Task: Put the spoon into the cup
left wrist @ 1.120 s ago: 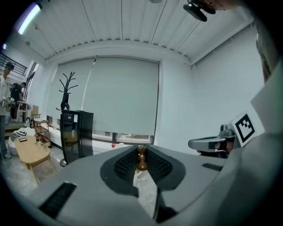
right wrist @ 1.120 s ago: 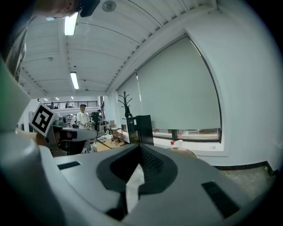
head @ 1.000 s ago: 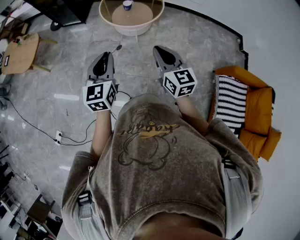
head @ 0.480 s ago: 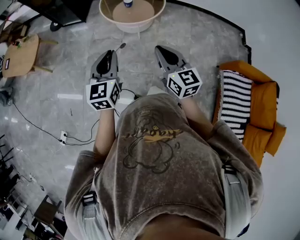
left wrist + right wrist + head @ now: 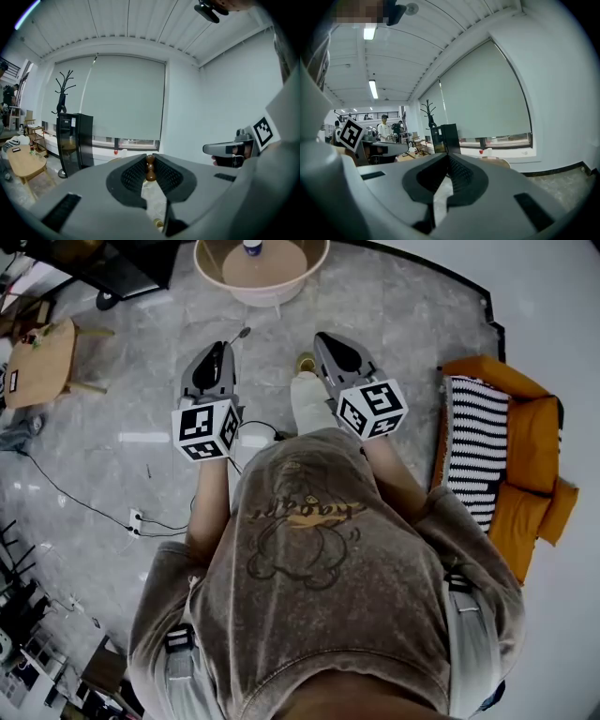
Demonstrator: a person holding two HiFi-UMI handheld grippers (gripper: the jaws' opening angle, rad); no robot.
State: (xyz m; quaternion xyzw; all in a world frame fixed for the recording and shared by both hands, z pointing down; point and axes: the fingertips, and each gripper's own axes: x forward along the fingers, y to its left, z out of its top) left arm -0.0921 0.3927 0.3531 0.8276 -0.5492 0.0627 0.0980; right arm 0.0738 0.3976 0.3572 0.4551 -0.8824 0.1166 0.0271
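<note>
My left gripper [image 5: 225,346] is shut on the spoon [image 5: 241,334], whose small end sticks out past the jaw tips toward the round table [image 5: 309,266]. In the left gripper view the spoon [image 5: 150,169] shows as a brown beaded stem pinched between the pads of the left gripper [image 5: 150,158]. A small white and blue cup [image 5: 253,247] stands on that table, far ahead of both grippers. My right gripper [image 5: 321,337] is level with the left one and shut on nothing. In its own view the right gripper [image 5: 448,155] has its pads meeting at the tip.
An orange sofa [image 5: 525,465] with a striped cushion [image 5: 469,446] stands at the right. A low wooden table [image 5: 37,352] is at the left, and a cable [image 5: 103,512] runs over the tiled floor. A black cabinet [image 5: 74,143] stands by the window. People stand far back [image 5: 384,129].
The person has stepped toward the round table, which now lies nearer the top edge. A leg and foot now show between the grippers. Both grippers keep their grip and pose.
</note>
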